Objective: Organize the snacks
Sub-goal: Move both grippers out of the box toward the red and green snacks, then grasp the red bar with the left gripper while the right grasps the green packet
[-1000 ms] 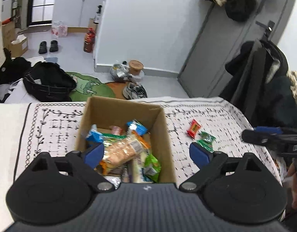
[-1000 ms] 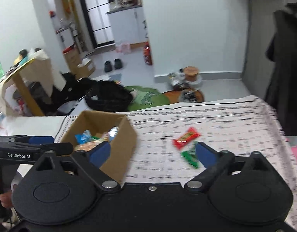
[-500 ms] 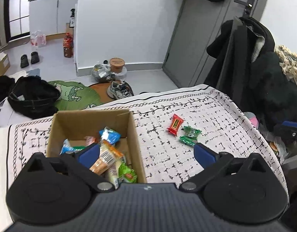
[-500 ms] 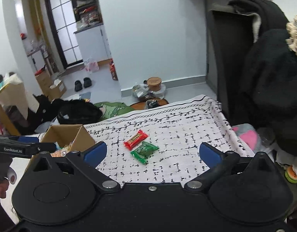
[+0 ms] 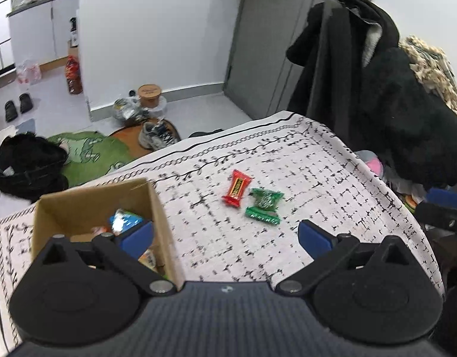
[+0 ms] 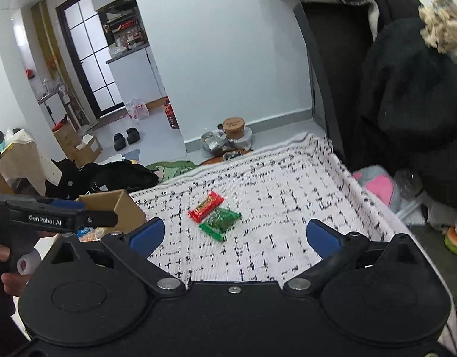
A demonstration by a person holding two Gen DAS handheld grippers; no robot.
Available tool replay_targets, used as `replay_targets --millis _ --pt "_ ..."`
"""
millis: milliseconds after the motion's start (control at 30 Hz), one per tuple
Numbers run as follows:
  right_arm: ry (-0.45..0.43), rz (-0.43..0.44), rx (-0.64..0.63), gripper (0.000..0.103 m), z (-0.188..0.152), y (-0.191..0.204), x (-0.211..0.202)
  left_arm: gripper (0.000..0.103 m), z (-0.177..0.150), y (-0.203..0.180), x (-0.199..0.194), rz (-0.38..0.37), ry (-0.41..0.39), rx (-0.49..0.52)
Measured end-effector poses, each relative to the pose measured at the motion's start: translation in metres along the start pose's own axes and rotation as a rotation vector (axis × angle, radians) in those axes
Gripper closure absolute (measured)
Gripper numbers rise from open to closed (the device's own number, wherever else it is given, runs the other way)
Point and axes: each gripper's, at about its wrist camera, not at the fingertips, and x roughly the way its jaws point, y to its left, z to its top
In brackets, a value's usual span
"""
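Left tool [image 5: 225, 235] hanging released over the patterned tablecloth [image 5: 317, 184] on the tabletop, jaws spread wide after just opening further, nothing between them. Right tool [image 6: 234, 235] likewise gaping, empty. Lying ahead of both: a red candy bar [image 5: 236, 188] and two green wrapped snacks [image 5: 264, 205], the red one just beside the green pair, possibly touching. Sitting to the left: an open cardboard box [image 5: 160, 208] holding several snack packets, a blue one [image 5: 124, 221] showing near the top. Peeking in at the right wrist view's left edge: the left tool's black body, gripped by a hand [image 6: 5, 267].
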Motion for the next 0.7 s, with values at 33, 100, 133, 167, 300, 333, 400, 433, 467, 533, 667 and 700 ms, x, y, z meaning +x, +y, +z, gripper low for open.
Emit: replay_targets --millis 33,100,133,167,300,333,400,433,467,533,667,700 --pt "0.003 -0.001 0.010 0.003 -0.002 -0.001 0.003 0.000 0.001 -0.002 0.003 -0.001 0.000 0.007" --pt "0.010 -0.007 0.041 0.010 -0.006 -0.004 0.008 0.001 0.005 -0.006 0.009 -0.013 0.001 0.018" --pt "0.017 -0.006 0.059 0.014 -0.008 -0.006 0.012 0.001 0.007 -0.008 0.013 -0.019 0.003 0.023" --pt "0.021 -0.002 0.074 0.017 -0.010 -0.007 0.015 0.002 0.009 -0.009 0.017 -0.021 0.007 0.026" --pt "0.034 0.002 0.128 0.018 -0.011 -0.011 0.030 0.003 0.017 -0.014 0.034 -0.028 0.008 0.052" --pt "0.038 0.004 0.140 0.020 -0.011 -0.011 0.035 0.004 0.020 -0.014 0.038 -0.030 0.012 0.051" --pt "0.047 0.009 0.165 0.022 -0.011 -0.012 0.044 0.009 0.025 -0.014 0.049 -0.036 0.024 0.048" --pt "0.055 0.013 0.174 0.025 -0.011 -0.012 0.050 0.010 0.027 -0.014 0.054 -0.038 0.029 0.052" --pt "0.064 0.015 0.179 0.027 -0.011 -0.011 0.055 0.013 0.030 -0.014 0.059 -0.034 0.034 0.057" --pt "0.082 0.022 0.194 0.029 -0.011 -0.010 0.067 0.017 0.033 -0.013 0.069 -0.032 0.050 0.054" --pt "0.117 0.045 0.213 0.035 -0.011 -0.005 0.088 0.034 0.039 -0.010 0.090 -0.048 0.084 0.038" --pt "0.125 0.049 0.215 0.035 -0.011 -0.003 0.094 0.037 0.040 -0.010 0.096 -0.051 0.093 0.034"
